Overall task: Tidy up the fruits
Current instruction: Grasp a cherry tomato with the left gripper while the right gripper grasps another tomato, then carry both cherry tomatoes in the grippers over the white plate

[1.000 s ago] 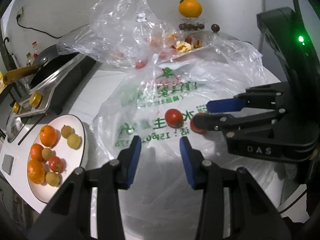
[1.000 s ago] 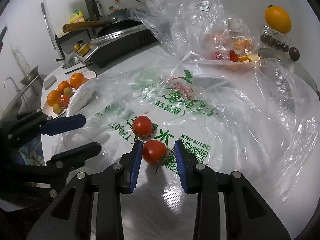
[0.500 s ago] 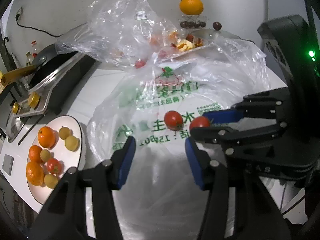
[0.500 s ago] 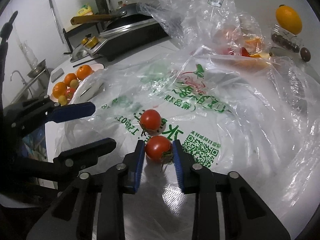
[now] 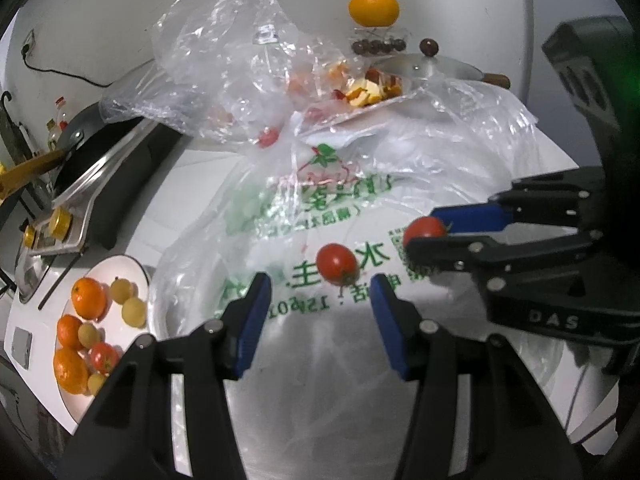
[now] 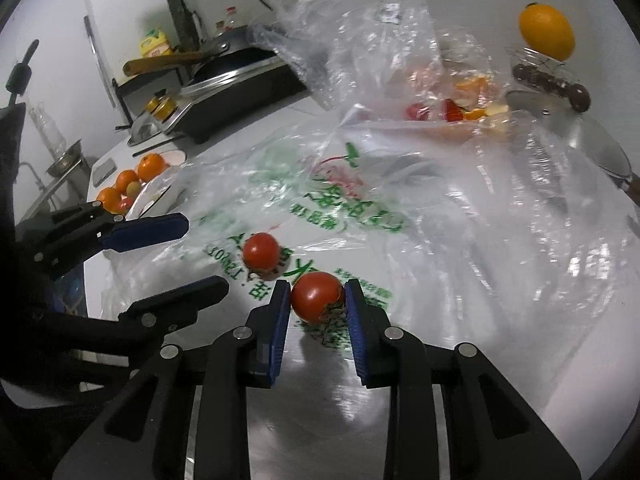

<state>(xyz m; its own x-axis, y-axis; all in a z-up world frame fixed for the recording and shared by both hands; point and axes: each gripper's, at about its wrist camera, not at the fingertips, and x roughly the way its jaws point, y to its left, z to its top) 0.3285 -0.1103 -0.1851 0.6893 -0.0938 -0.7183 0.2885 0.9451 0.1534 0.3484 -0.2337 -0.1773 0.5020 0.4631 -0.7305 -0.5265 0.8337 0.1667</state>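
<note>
Both claws are matte black linkage frames with silver round rivets at the joints. The left claw (image 5: pixel 320 316) carries two fingers faced with ribbed blue pads (image 5: pixel 253 326). The right claw (image 6: pixel 318 306) is built alike, its blue pads (image 6: pixel 280 332) finely grooved. On its side, white letters read "DAS", and a green light glows on the black housing behind it.

Right tongs (image 5: pixel 424 236) grip 1 tomato (image 5: pixel 425 229); left tongs (image 5: pixel 320 300) gape.

Right hand-held gripper (image 6: pixel 317 306) newly clamped on tomato (image 6: pixel 316 297).
</note>
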